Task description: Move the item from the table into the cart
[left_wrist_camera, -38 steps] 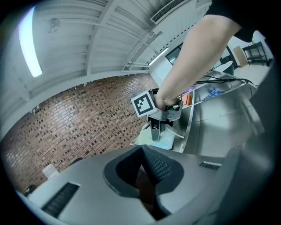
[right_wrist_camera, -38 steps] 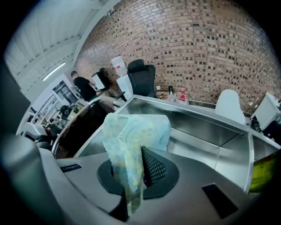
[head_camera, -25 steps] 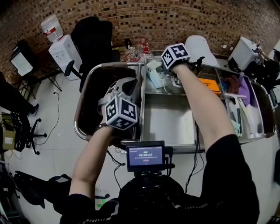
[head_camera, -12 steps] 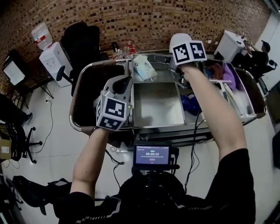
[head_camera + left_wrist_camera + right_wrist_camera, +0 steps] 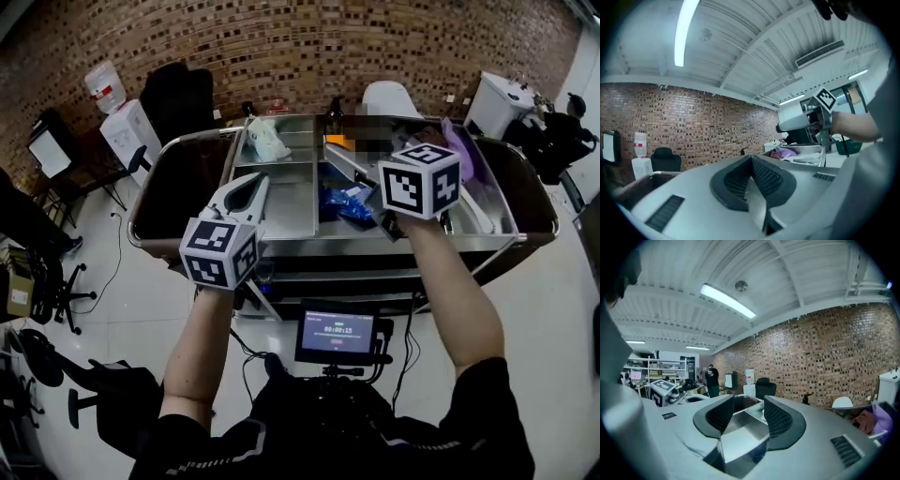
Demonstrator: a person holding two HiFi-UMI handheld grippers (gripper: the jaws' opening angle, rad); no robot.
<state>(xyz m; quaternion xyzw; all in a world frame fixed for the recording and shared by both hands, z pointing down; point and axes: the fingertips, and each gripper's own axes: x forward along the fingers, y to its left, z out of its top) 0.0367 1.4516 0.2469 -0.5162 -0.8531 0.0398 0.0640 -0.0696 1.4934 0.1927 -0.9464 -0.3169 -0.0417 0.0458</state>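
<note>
A steel cart [image 5: 286, 202] with several trays stands in front of me. A white item [image 5: 265, 139] lies on its far left tray, and a blue item [image 5: 345, 202] lies in a middle tray. My left gripper [image 5: 255, 181] hangs over the cart's near left part; its pads meet at the tips [image 5: 751, 161] with nothing between them. My right gripper [image 5: 412, 187] is over the near right part, its jaws hidden under the marker cube. In the right gripper view, the right gripper [image 5: 746, 411] stands open and empty, aimed at the trays.
Dark bins flank the cart at left [image 5: 178, 183] and right [image 5: 511, 178]. Purple cloth [image 5: 459, 150] and long white pieces fill the right trays. A water dispenser [image 5: 127, 117], a black chair [image 5: 187, 94] and a person [image 5: 567, 122] stand behind. A small monitor [image 5: 336, 333] sits below my hands.
Both grippers have drawn back from over the cart's far side toward its near edge. The right one has come away from the white item, and my view has swung along the cart.
</note>
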